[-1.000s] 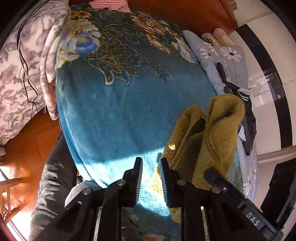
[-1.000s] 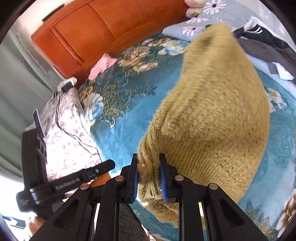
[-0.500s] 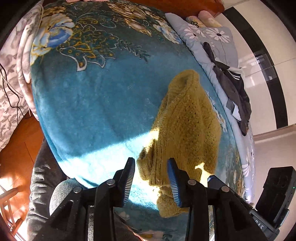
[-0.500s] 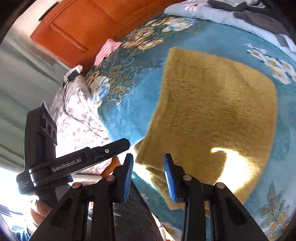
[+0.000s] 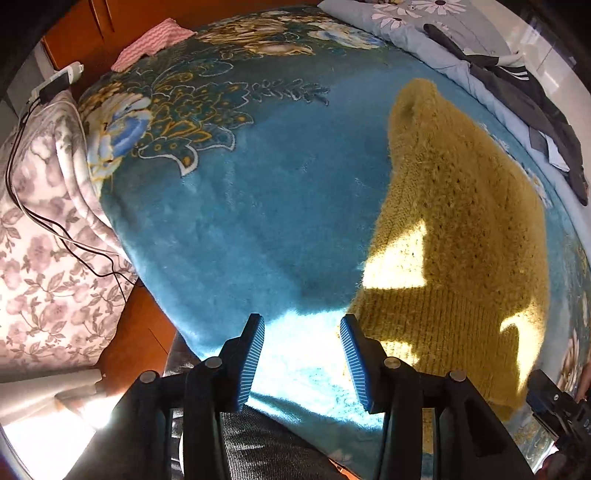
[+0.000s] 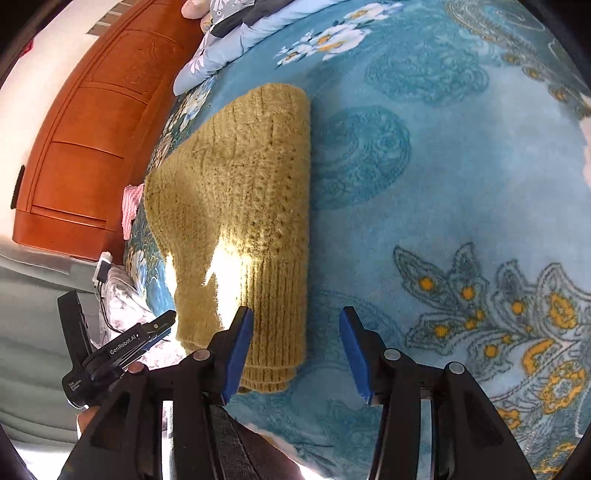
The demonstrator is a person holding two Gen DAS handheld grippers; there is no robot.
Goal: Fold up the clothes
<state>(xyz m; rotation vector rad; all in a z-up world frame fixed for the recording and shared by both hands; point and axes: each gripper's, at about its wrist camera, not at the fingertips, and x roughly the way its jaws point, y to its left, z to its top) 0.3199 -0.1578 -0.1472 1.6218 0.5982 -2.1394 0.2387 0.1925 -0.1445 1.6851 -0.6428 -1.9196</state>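
A mustard-yellow knit sweater [image 5: 461, 236] lies folded flat on the teal floral blanket [image 5: 258, 206]. My left gripper [image 5: 302, 363] hovers just left of the sweater's ribbed hem; its jaws are opening and hold nothing. In the right wrist view the sweater [image 6: 251, 192] stretches away as a folded strip. My right gripper [image 6: 295, 347] is over its near right corner, jaws opening, and the hem lies under the left finger, not pinched. The left gripper's body [image 6: 110, 350] shows at the lower left of that view.
A pink-flowered quilt [image 5: 40, 258] with a black cable lies left of the blanket. A pale blue daisy duvet [image 5: 424, 33] and dark clothes [image 5: 535, 110] sit at the far right. An orange wooden headboard [image 6: 85, 133] stands behind, and a pink striped cloth [image 5: 151, 44] rests near it.
Both grippers let go of the sweater and their jaws widened. The sweater dropped from a raised bundle to lie flat and folded. The right gripper swung to the sweater's near right corner.
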